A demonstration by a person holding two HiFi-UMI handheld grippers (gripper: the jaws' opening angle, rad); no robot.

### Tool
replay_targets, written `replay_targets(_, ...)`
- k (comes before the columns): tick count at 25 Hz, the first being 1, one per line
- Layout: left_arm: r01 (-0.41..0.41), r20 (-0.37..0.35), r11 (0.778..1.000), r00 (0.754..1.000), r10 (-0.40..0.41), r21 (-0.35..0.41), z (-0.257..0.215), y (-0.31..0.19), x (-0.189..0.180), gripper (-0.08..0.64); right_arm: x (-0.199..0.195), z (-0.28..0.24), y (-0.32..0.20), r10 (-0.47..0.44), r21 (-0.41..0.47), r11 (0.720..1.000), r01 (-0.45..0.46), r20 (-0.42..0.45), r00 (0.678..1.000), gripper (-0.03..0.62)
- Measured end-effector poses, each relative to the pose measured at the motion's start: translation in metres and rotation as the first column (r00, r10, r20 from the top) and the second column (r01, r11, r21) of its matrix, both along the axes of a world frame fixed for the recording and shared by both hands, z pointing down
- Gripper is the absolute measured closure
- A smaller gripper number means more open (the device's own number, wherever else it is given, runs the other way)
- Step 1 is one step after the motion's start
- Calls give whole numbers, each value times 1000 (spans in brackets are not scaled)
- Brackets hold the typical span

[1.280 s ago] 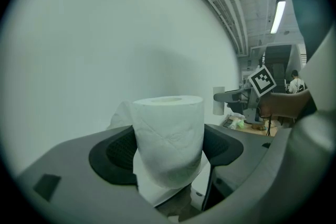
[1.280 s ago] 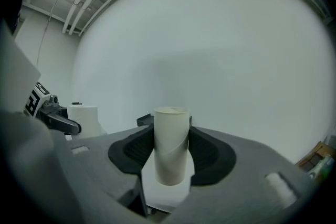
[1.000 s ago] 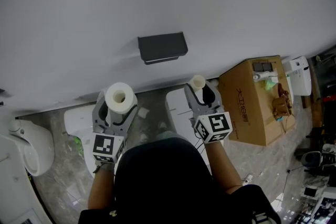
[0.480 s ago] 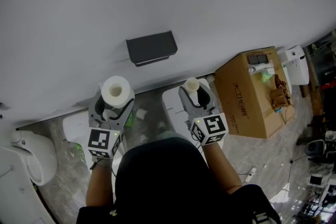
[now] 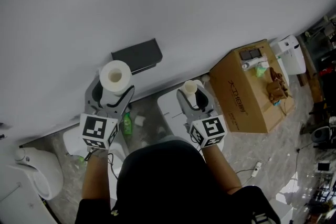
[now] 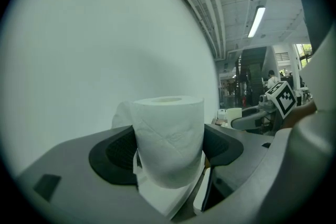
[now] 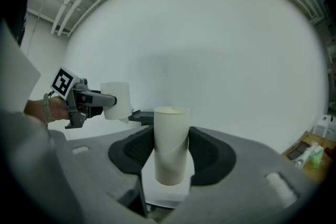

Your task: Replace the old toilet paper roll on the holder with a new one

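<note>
My left gripper is shut on a full white toilet paper roll, held upright just left of and below the dark holder on the white wall. The roll's loose sheet hangs behind it. My right gripper is shut on a bare cardboard tube, also upright, lower and to the right of the holder. In the right gripper view the left gripper with its roll shows at the left, next to the holder's edge.
A brown cardboard box with small items on top stands at the right by the wall. A white toilet lies below my right gripper, a white fixture at the lower left. A green bottle stands on the marble floor.
My left gripper has risen with the full roll and moved closer to the holder. The right gripper with the tube has shifted slightly.
</note>
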State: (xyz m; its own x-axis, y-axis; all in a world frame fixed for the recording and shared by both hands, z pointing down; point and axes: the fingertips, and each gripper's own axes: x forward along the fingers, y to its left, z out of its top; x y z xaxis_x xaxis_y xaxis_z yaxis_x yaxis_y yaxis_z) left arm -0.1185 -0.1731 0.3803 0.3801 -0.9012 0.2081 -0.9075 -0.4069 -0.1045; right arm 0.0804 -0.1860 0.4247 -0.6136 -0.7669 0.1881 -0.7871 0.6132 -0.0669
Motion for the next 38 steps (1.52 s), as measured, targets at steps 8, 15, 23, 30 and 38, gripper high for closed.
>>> replay_targets(8,-123,30,990,992,122,65,-36,-55,44,176,38,-3,-8,93,5,996,-93,10,996,393)
replay_targets(15,-249,46,965,968,246,79,-46,-89,93,176,67,-1,-11,173,0,985,-173,8,985,393)
replay_targets(23,-356,51,933,934,354,53,-34,-109,135,176,92,6,-12,239,-12,971,-239,-10,971,393)
replay_targets(30,-324,57,946,945,323,1,-14,-114,109,176,84,8,-21,225,-22,974,-225,-10,974,393)
replay_targets(38,-216,38,976,975,217,-31,4,-122,55,176,62,14,-30,177,-36,983,-178,-16,984,393)
